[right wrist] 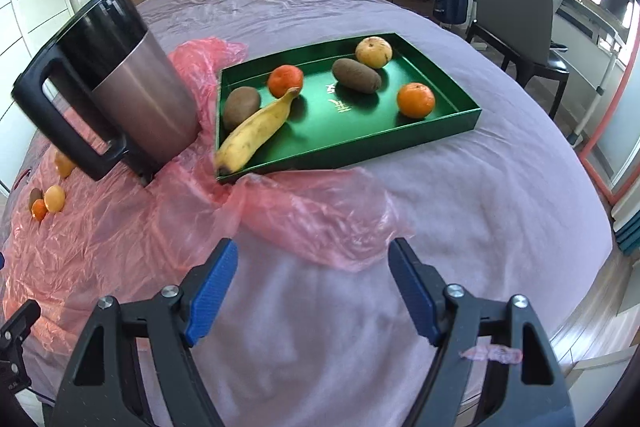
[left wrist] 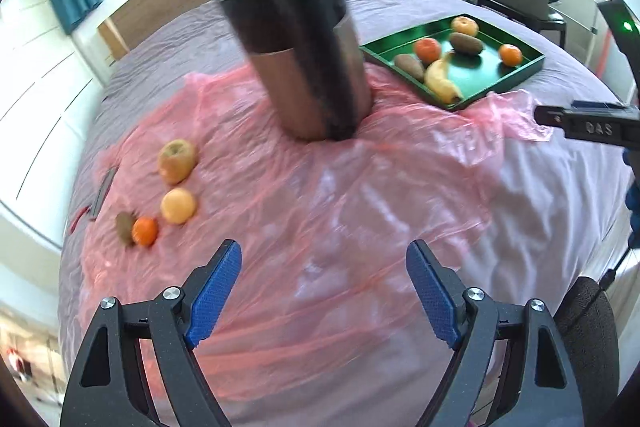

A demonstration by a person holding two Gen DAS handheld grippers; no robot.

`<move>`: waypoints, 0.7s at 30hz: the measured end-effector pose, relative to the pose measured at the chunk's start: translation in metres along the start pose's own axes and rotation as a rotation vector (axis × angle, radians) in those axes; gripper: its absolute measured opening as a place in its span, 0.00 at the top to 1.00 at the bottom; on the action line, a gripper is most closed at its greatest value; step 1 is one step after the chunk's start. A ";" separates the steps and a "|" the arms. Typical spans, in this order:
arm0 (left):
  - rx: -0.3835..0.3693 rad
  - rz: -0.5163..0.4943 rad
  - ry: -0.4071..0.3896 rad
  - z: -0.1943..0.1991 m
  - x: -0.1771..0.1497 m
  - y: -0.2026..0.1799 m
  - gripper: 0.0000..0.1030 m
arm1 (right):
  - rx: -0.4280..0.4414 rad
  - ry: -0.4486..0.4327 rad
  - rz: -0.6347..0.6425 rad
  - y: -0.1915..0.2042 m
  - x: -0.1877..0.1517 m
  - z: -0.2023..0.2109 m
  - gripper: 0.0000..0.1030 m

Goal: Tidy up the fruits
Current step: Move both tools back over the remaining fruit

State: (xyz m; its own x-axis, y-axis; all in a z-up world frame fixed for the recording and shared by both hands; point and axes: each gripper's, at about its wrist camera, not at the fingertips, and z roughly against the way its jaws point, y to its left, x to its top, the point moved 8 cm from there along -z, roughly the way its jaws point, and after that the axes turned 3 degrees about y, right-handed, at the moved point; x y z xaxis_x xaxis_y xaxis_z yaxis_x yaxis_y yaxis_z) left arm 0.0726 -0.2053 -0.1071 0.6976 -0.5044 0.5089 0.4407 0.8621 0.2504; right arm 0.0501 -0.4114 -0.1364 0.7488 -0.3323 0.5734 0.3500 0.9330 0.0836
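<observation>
Both jaws released, nothing between them: left gripper (left wrist: 324,291), right gripper (right wrist: 312,287). Six fruits in green tray (right wrist: 448,125) far right on bed (right wrist: 460,227); four loose fruits (left wrist: 176,183) (on pink plastic (left wrist: 320,219)) far left.

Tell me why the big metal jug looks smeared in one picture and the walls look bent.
In the left wrist view the jug is doubled and smeared by motion blur; in the right wrist view it is sharp. Both views come through fisheye lenses, so the bed bulges and walls curve toward dark corners. Window daylight at upper right washes out that side.
</observation>
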 end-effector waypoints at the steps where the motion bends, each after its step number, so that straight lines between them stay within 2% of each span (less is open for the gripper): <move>1: -0.001 0.019 0.002 0.002 -0.005 0.008 0.22 | 0.003 -0.001 0.012 0.008 -0.003 0.003 0.01; 11: 0.054 0.203 -0.014 0.026 -0.057 0.101 0.21 | 0.044 -0.019 0.191 0.097 -0.029 0.041 0.01; 21: 0.130 0.363 -0.012 0.024 -0.111 0.183 0.21 | 0.123 -0.028 0.294 0.163 -0.040 0.044 0.00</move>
State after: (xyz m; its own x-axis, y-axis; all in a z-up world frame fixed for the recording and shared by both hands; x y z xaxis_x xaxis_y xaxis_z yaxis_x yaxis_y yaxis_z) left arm 0.0621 0.0097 -0.0976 0.7882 -0.1656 0.5927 0.0904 0.9838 0.1547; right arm 0.0523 -0.2403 -0.1102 0.7913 -0.0438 0.6098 0.0488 0.9988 0.0084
